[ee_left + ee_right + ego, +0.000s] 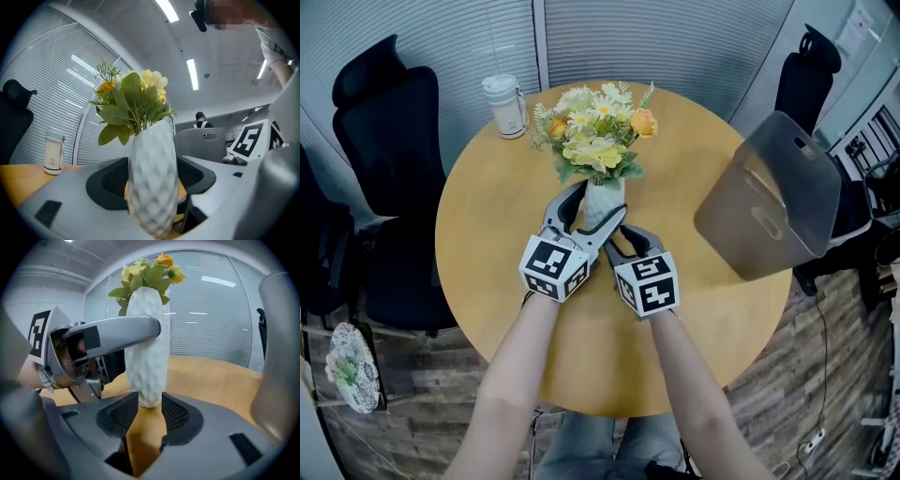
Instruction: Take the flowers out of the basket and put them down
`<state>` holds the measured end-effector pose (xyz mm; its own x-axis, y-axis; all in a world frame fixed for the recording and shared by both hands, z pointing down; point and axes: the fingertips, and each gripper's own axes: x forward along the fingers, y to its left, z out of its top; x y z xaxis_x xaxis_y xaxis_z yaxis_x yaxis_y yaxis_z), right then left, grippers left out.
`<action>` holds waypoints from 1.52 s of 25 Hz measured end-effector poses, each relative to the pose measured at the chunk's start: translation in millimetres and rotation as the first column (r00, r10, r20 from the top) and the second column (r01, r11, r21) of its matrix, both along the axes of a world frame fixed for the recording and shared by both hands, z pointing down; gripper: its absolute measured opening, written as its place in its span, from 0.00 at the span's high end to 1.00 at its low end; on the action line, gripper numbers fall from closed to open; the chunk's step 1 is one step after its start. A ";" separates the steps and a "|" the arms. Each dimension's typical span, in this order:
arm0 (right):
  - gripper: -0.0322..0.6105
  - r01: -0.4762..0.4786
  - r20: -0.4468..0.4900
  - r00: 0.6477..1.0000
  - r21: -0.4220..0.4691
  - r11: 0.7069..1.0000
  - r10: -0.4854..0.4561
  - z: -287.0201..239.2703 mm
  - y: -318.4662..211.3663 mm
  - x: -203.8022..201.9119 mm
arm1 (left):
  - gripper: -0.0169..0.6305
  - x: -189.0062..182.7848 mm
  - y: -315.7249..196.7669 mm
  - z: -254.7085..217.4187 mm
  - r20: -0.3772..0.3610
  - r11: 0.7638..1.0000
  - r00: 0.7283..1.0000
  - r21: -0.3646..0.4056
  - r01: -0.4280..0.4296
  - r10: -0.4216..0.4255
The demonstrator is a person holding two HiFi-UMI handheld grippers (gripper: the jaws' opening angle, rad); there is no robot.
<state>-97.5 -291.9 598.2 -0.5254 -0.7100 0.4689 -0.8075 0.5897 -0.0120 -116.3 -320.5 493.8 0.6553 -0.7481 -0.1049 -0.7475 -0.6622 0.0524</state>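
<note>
Flowers (598, 131) in white vase (602, 195), standing on table (487, 244), well clear of basket (769, 202). L gripper (596, 208) clamped on vase mid-body; R gripper (628, 240) jaws apart at vase foot. Prob. stiff, slick, top-heavy, breakable: grip body low, not stems.

Yellow and white flowers (598, 141) stand in a white dimpled vase (602, 199) at the middle of the round wooden table (487, 234). A white lidded cup (506, 106) sits behind, near the far left edge. A grey plastic basket (773, 202) is at the right edge.
</note>
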 end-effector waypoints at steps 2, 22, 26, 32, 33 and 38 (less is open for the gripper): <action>0.69 -0.001 0.001 1.000 0.000 1.000 0.001 -0.1 -0.3 -1.6 | 0.47 -1.2 -0.8 0.7 -0.007 1.000 1.000 -0.006 -0.001 0.001; 0.69 -0.002 0.060 0.998 0.001 1.000 0.002 -5.0 0.8 4.4 | 0.41 1.3 -0.9 11.3 0.005 0.999 1.000 -0.037 0.016 -0.016; 0.69 0.002 0.061 0.998 -0.005 1.000 -0.002 -5.1 0.9 2.1 | 0.41 -1.4 -0.1 8.0 0.010 0.999 1.000 -0.033 0.015 -0.015; 0.68 -0.004 0.064 0.998 -0.024 1.000 0.005 -4.0 5.5 6.7 | 0.36 -3.8 3.1 2.9 0.012 0.999 0.999 -0.035 0.032 -0.032; 0.65 -0.005 0.069 0.998 -0.028 1.000 0.007 -4.4 6.0 6.3 | 0.36 -5.1 3.6 2.2 0.011 0.999 0.999 -0.036 0.035 -0.035; 0.55 0.012 0.099 0.995 -0.035 0.999 -0.008 -9.0 10.9 1.7 | 0.34 -10.2 10.5 -0.2 0.013 0.998 0.999 -0.041 0.045 -0.044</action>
